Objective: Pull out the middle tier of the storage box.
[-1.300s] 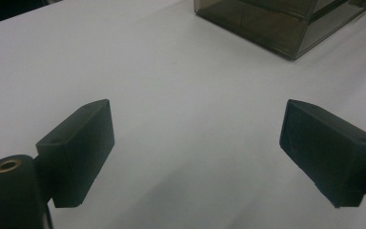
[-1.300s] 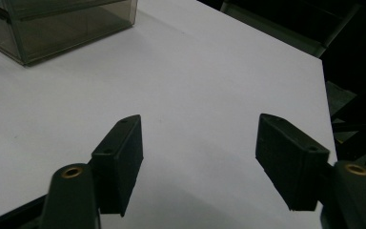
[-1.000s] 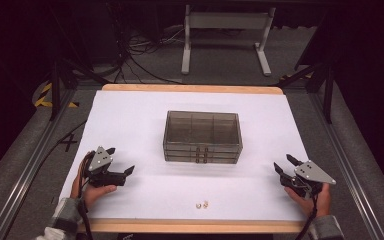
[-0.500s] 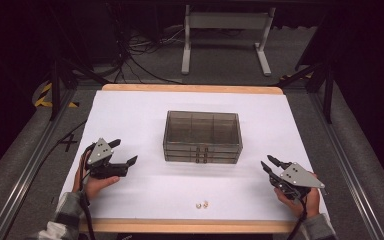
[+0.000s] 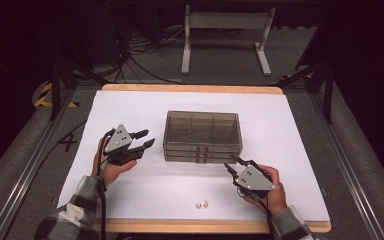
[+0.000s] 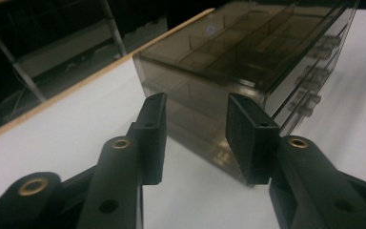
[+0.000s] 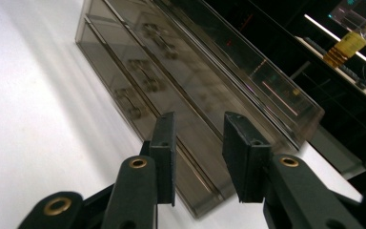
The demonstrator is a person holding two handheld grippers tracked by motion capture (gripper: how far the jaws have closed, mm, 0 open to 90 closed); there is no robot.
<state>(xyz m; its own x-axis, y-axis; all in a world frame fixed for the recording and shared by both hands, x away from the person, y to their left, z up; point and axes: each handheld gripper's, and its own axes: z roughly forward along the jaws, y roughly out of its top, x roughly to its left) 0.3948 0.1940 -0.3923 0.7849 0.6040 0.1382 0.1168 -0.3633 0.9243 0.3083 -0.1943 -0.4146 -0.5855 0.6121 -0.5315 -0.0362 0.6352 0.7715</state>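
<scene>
A smoked see-through drawer box (image 5: 202,136) stands in the middle of the white table top (image 5: 130,105), with small drawer handles (image 5: 201,155) on its near face. My left gripper (image 5: 150,137) hovers just left of the box, pointing at its left end (image 6: 190,95). Its jaws have just been closing; they stand apart with nothing between them (image 6: 195,129). My right gripper (image 5: 230,161) sits near the box's front right corner, aimed at the drawer fronts (image 7: 143,81). Its jaws have also just been closing, and the gap between them is empty (image 7: 198,143). Two small brass pieces (image 5: 202,204) lie near the front edge.
A metal stand (image 5: 225,35) and cables (image 5: 135,60) are on the floor beyond the table's wooden far edge (image 5: 190,88). Dark rails run along both sides. A yellow bottle (image 7: 348,45) stands on a far desk in the right gripper view.
Both hands have moved in toward the box. The left gripper rose and went right, and its jaws narrowed. The right gripper slid left to the box's front right corner.
</scene>
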